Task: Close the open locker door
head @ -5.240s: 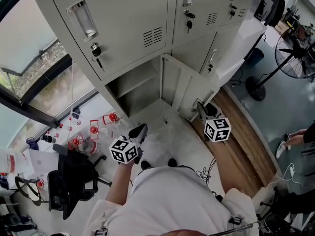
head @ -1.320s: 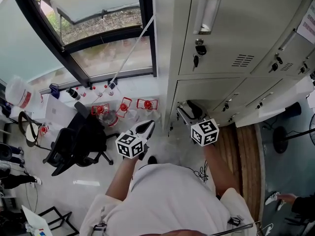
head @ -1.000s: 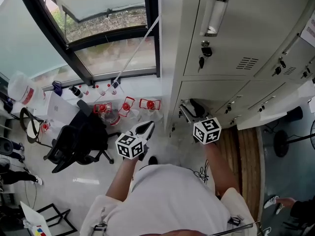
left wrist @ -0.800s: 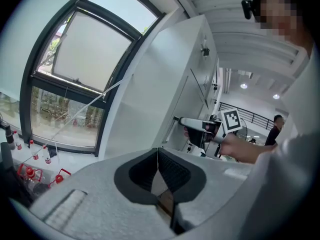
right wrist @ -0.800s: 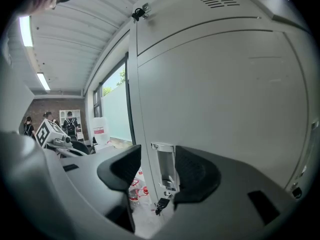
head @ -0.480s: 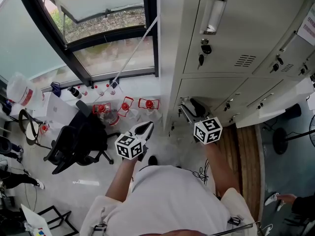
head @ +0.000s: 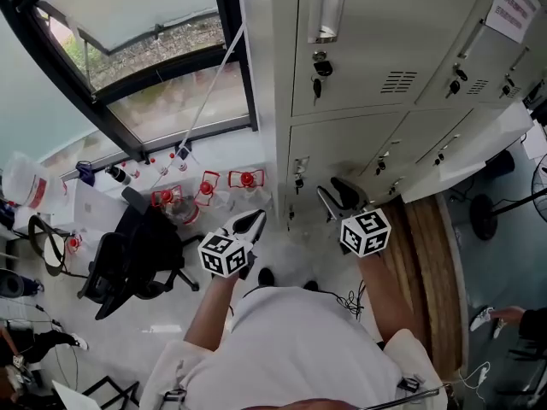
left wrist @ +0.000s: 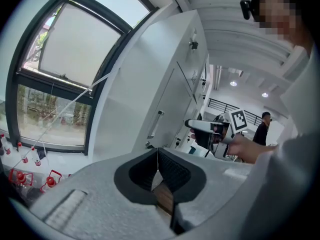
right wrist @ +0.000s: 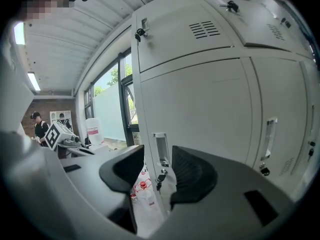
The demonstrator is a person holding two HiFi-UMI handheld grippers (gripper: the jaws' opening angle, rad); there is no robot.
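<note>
The lower locker door [head: 338,148] lies flush with its frame, its handle recess [head: 299,171] and key at the left edge. My right gripper [head: 336,196] hangs just in front of that door and apart from it. Its jaws are closing, with a clear gap and nothing between them. In the right gripper view the door [right wrist: 210,114] fills the front, and its handle recess [right wrist: 160,149] shows beyond the right gripper [right wrist: 157,156]. My left gripper [head: 249,222] is lower left, away from the lockers. In its own view the left gripper [left wrist: 158,151] is shut and holds nothing.
A black office chair [head: 137,254] stands left, with red-capped bottles [head: 205,186] on the floor under the window [head: 145,49]. More closed lockers [head: 461,75] run to the right. A wooden floor strip [head: 427,263] lies along their base. A person's foot [head: 483,317] shows far right.
The locker door that stood open five seconds ago is shut. In the last second my right gripper has drawn a little back from the door. The left gripper has hardly moved.
</note>
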